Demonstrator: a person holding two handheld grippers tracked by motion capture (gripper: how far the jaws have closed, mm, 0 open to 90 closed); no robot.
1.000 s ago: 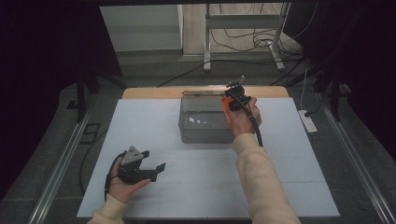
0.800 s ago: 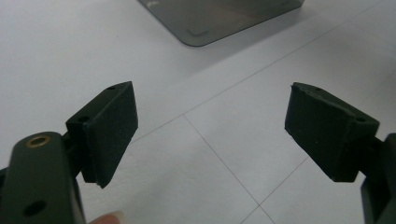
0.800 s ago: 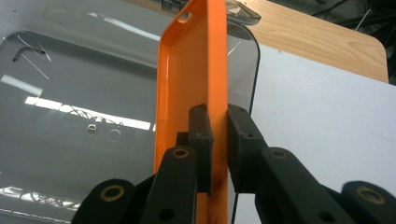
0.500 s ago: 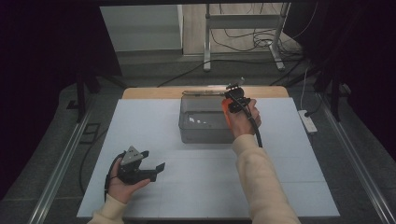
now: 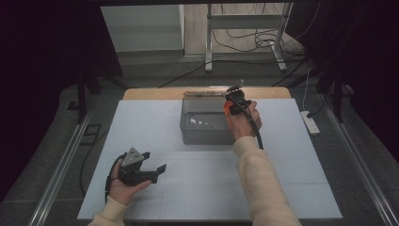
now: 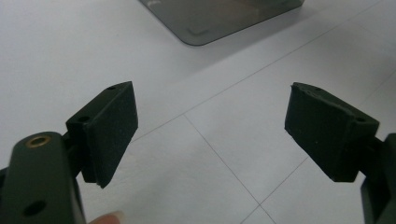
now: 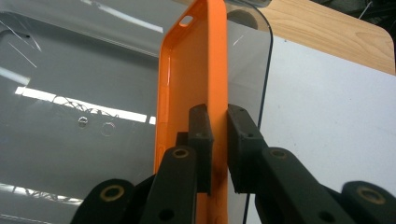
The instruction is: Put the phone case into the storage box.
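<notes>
An orange phone case (image 7: 196, 60) stands on edge between the pads of my right gripper (image 7: 218, 116), which is shut on its side wall. In the high view that gripper (image 5: 229, 107) hovers with the case (image 5: 226, 108) over the right end of a smoky transparent bin (image 5: 188, 136). The bin's wall (image 7: 70, 70) lies directly below and beside the case. My left gripper (image 5: 154, 161) rests in a hand near the front left of the white table. Its jaws (image 6: 212, 100) stand wide open over bare tabletop, and the bin's corner (image 6: 224, 18) shows farther off.
The white tabletop (image 5: 188, 188) spreads around the bin, with a wooden strip (image 5: 150, 93) along its far edge. A power strip (image 5: 309, 121) lies at the right edge. Metal rails (image 5: 66, 160) flank the table and a stand with cables (image 5: 244, 28) rises behind it.
</notes>
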